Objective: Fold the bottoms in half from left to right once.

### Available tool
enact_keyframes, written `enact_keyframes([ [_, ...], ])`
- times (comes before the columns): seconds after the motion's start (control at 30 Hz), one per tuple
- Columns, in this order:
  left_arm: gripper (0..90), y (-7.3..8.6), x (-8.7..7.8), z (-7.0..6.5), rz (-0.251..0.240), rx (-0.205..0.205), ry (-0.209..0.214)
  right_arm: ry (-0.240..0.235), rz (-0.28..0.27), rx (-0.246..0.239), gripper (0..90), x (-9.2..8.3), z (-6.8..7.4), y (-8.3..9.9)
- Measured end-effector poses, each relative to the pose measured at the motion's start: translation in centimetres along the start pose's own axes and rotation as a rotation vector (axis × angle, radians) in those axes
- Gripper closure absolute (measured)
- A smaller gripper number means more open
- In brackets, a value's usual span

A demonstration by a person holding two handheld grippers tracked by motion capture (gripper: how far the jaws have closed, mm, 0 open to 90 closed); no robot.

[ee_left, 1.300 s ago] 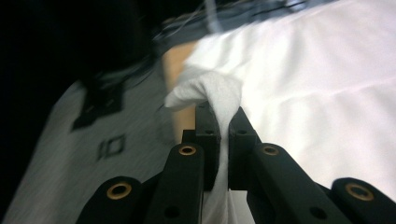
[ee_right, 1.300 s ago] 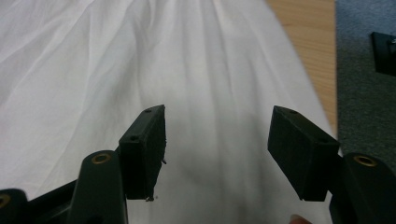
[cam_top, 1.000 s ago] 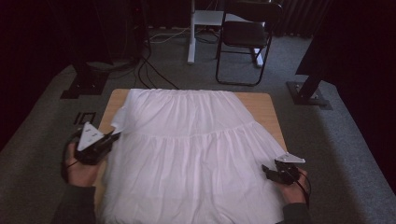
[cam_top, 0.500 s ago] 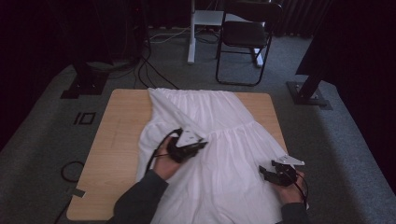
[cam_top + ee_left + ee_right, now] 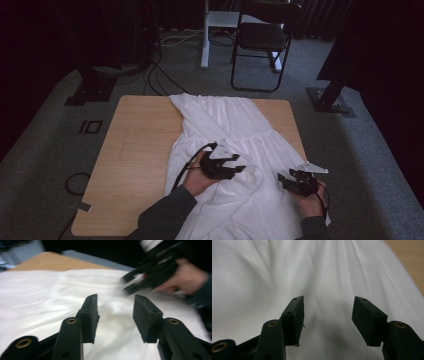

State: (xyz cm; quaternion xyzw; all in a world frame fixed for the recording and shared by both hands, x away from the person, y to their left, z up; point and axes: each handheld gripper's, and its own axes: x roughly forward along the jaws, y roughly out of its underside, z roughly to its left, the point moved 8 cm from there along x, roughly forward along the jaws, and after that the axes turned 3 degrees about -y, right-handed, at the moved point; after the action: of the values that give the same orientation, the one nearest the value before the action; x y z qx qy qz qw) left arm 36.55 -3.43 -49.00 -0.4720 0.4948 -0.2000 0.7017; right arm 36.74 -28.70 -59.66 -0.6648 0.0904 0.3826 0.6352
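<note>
The white garment (image 5: 235, 150) lies on the right half of the tabletop (image 5: 135, 150), stretching from the far edge to the near edge, with its left side folded over onto itself so the bare wood shows along the left edge. The left gripper (image 5: 235, 167) sits over the fold near the middle of the cloth, its jaws just opened and standing apart with only loose fabric below and nothing pinched. The right gripper (image 5: 287, 181) rests on the garment close to the near right corner, jaws apart though lately narrowing, cloth beneath them but none clamped.
</note>
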Motion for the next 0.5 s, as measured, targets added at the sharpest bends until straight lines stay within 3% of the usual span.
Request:
enact_keyframes([
  [0.1,51.6,2.3,-2.7,3.1,0.025,-0.021,-0.150,-0.051,-0.046,-0.012,41.6,-0.8,1.8,-2.1],
  [0.17,50.4,4.1,-4.3,4.9,0.047,-0.055,-0.218,-0.097,-0.053,-0.030,41.2,-0.8,3.5,-3.4],
  [0.2,49.6,5.6,-5.4,6.0,0.062,-0.080,-0.274,-0.104,-0.056,-0.033,41.1,-0.7,3.8,-3.6],
  [0.33,46.6,10.7,-8.0,8.3,0.115,-0.181,-0.366,-0.175,-0.059,-0.061,39.1,0.1,6.6,-4.9],
  [0.47,41.8,15.2,-9.6,9.4,0.173,-0.250,-0.418,-0.190,0.021,-0.099,37.9,2.2,8.4,-4.2],
  [0.5,41.0,15.8,-9.7,9.5,0.183,-0.260,-0.422,-0.191,0.066,-0.111,39.8,3.1,8.7,-3.6],
])
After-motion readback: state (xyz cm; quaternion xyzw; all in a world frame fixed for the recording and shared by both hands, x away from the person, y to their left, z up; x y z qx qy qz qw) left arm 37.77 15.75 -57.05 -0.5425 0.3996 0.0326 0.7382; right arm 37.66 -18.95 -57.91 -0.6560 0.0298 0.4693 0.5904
